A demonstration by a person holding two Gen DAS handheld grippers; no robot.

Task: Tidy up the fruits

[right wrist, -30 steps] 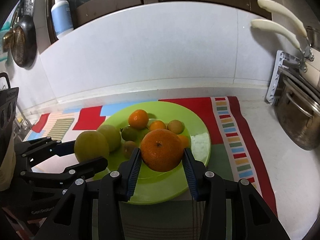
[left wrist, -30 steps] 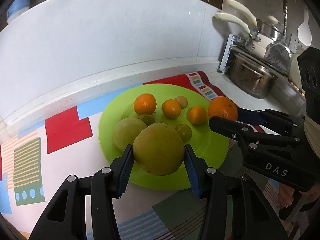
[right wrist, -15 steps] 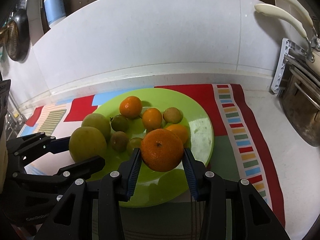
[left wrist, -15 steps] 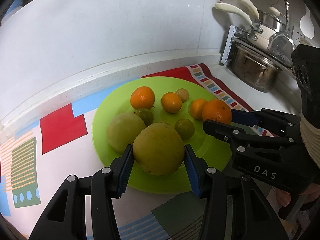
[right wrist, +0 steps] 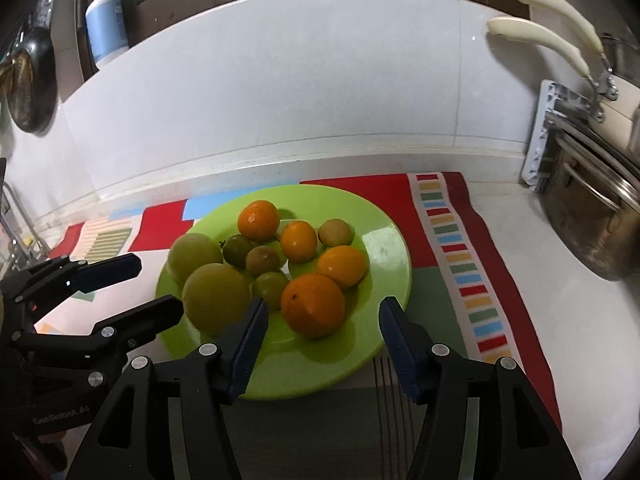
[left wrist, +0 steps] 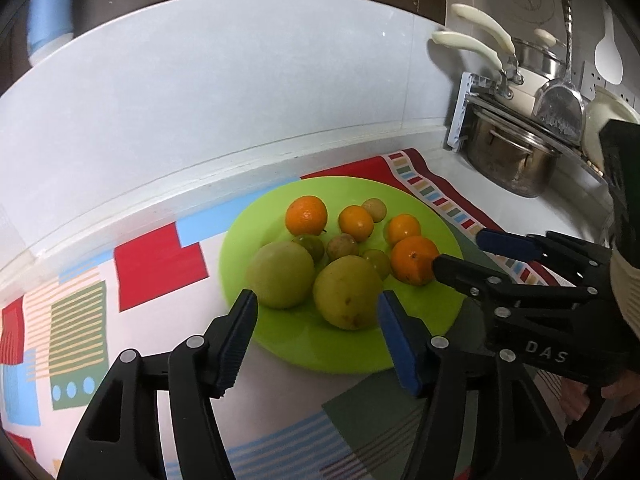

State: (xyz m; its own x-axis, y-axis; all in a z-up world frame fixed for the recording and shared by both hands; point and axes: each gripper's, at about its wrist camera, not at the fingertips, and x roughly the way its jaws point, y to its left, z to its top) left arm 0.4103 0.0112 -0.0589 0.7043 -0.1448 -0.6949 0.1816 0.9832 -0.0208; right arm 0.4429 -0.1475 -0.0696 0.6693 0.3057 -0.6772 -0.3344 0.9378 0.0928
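Note:
A lime-green plate (left wrist: 320,348) (right wrist: 384,248) lies on a patterned mat and holds several oranges and greenish fruits. My left gripper (left wrist: 316,312) has its jaws opening. A large yellow-green fruit (left wrist: 347,292) rests on the plate between them, and neither pad presses on it. My right gripper (right wrist: 322,316) is also opening, with a big orange (right wrist: 313,305) lying free on the plate between its blue pads. Each gripper shows in the other's view: the right gripper (left wrist: 460,252) beside that orange, the left gripper (right wrist: 156,286) beside the green fruit (right wrist: 216,298).
A steel pot (left wrist: 512,160) (right wrist: 592,220) and cream-handled pans (left wrist: 472,46) stand on a rack at the right. A white tiled wall runs close behind the plate. A soap bottle (right wrist: 103,20) stands on the ledge above, and a dark pan (right wrist: 28,92) hangs at the left.
Both grippers have opened and let go. The yellow-green fruit and the big orange, gripped before, now sit on the plate, and the fingers stand clear of them.

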